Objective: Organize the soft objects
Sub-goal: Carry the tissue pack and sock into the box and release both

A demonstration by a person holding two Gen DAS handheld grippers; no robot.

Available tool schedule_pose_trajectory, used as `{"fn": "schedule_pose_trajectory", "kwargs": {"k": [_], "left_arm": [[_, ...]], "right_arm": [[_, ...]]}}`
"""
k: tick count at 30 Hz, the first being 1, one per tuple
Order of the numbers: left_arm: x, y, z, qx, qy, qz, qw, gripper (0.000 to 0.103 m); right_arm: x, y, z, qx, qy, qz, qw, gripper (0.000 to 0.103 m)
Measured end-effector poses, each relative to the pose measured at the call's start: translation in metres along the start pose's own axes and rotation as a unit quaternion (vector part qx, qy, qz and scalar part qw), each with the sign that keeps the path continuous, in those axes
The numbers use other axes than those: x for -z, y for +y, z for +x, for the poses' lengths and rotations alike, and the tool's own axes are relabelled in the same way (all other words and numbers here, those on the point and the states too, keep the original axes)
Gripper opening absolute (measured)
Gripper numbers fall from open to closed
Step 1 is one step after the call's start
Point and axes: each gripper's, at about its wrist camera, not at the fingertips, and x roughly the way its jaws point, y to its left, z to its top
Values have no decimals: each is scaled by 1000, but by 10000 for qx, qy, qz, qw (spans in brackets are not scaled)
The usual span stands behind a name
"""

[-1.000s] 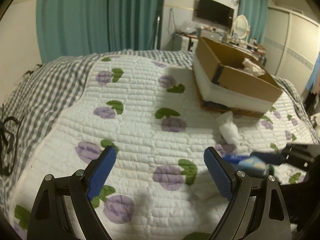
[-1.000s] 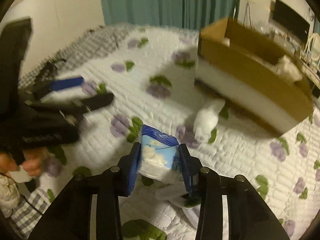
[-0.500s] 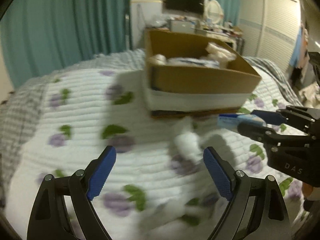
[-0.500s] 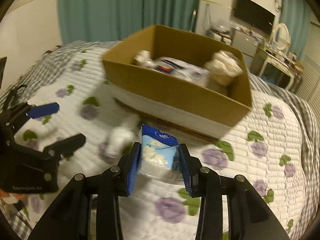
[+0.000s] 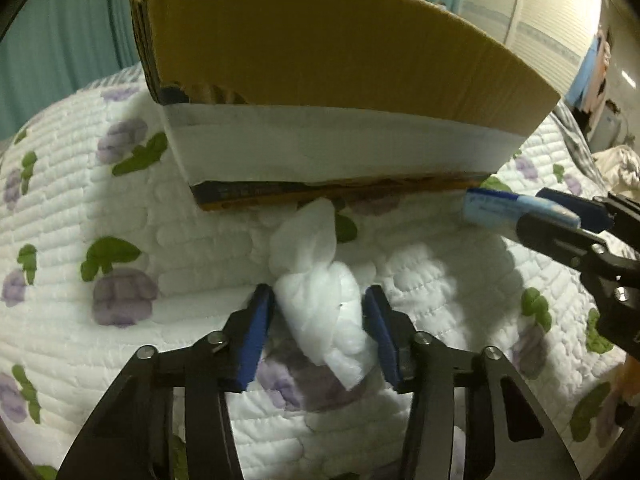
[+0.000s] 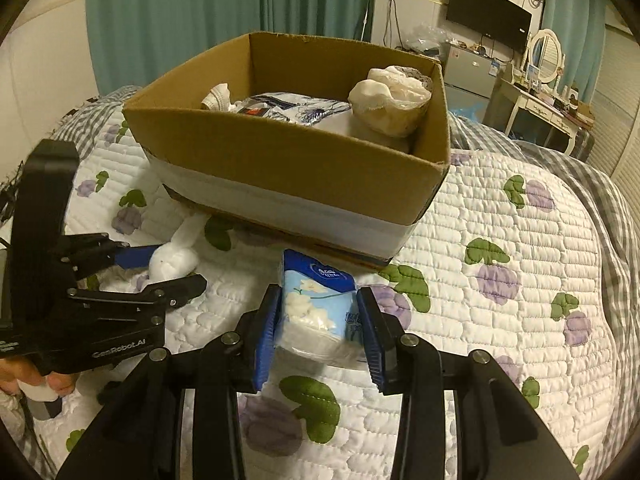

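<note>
A white knotted soft bundle [image 5: 320,300] lies on the quilted bed in front of the cardboard box [image 5: 320,60]. My left gripper [image 5: 318,312] has closed around it, with both blue pads against its sides; it also shows in the right wrist view [image 6: 172,264]. My right gripper [image 6: 318,316] is shut on a blue tissue pack [image 6: 316,300] and holds it just in front of the box [image 6: 288,160]. In the left wrist view the tissue pack [image 5: 504,208] shows at the right. The box holds several soft items.
The bed carries a white quilt [image 6: 500,260] with purple and green flower prints. Teal curtains [image 6: 220,12], a wall TV [image 6: 488,16] and a dressing table [image 6: 548,100] stand beyond the bed.
My left gripper swung toward the box, moved down to the white bundle and closed around it. My right gripper carried the tissue pack closer to the box front.
</note>
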Motion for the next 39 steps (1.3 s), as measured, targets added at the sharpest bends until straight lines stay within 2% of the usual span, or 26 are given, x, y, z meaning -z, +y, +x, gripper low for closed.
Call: {"fn": "schedule_pose_trajectory", "kwargs": {"k": [6,13,19,25,29,32,36,39], "left_arm": [[1,-3,-15,-18,-25,26,10000,33],[-6,-10,-82,-11,-452,74,9989,33],[-28,-12,-147,-92,-958,119,9953,33],[-69,-21,-188,-178,-1456,293,9887,33],[-101,-19,-191,-88,-1646,286,9859,33],[-126,-16,-179,-124,-1698,301,9849,33],[-155,-7,-141,-228,-1613,305,9862,33],[-164,-1,-107,-259,-1438,248,9890,33]], "right_arm": [[-5,5,-26,1,-234,-9,9997,38],[-31,17,-84,20,-794,-26,9968,37],[-62,23,-132,188,-1225,-105,9922,37],[-108,20,-165,363,-1719,-107,9844,37],[-139,20,-155,366,-1840,-144,9821,37],[-162,20,-133,406,-1834,-161,9821,38],[-182,10,-85,342,-1643,86,9858,38],[-185,-1,-44,380,-1431,237,9887,38]]}}
